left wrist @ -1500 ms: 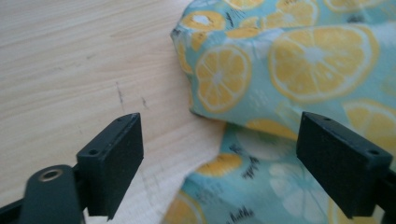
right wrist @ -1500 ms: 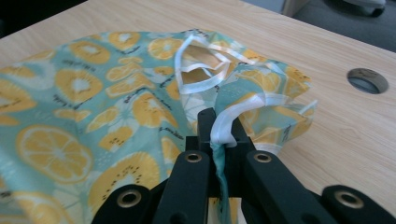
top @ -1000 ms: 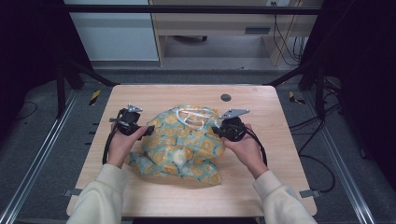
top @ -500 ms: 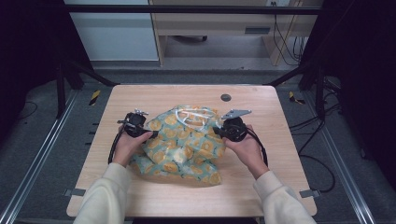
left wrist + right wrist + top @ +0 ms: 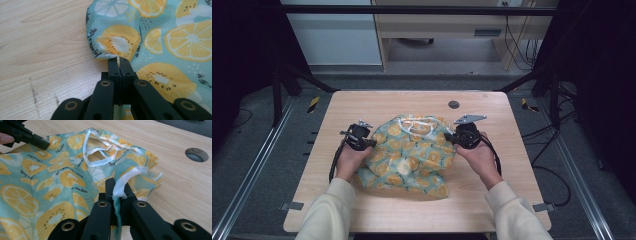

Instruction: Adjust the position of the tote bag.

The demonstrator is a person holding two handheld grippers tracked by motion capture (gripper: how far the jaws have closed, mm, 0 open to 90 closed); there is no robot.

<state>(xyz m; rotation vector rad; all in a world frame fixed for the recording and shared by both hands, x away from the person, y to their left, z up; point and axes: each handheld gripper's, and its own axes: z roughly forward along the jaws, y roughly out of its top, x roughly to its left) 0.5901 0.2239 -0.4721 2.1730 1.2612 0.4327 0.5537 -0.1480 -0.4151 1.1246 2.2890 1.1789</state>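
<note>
A teal cloth with a yellow citrus print and white trim (image 5: 412,152) lies crumpled in the middle of the wooden table (image 5: 362,107). My left gripper (image 5: 371,143) is at the cloth's left edge. In the left gripper view its jaws are shut on a fold of the cloth (image 5: 120,40), pinched at the tips (image 5: 119,60). My right gripper (image 5: 453,139) is at the cloth's right edge. In the right gripper view it (image 5: 117,188) is shut on the white-trimmed hem of the cloth (image 5: 50,177). The left gripper (image 5: 42,144) also appears far off at the upper left there.
A round grommet hole (image 5: 454,104) sits in the table behind the cloth, also seen as the hole (image 5: 196,154) in the right gripper view. Bare wood surrounds the cloth. Metal frame rails run along both sides of the table.
My left gripper moved right, in from off the cloth's left side onto its left edge, and now pinches it. The right gripper stayed where it was.
</note>
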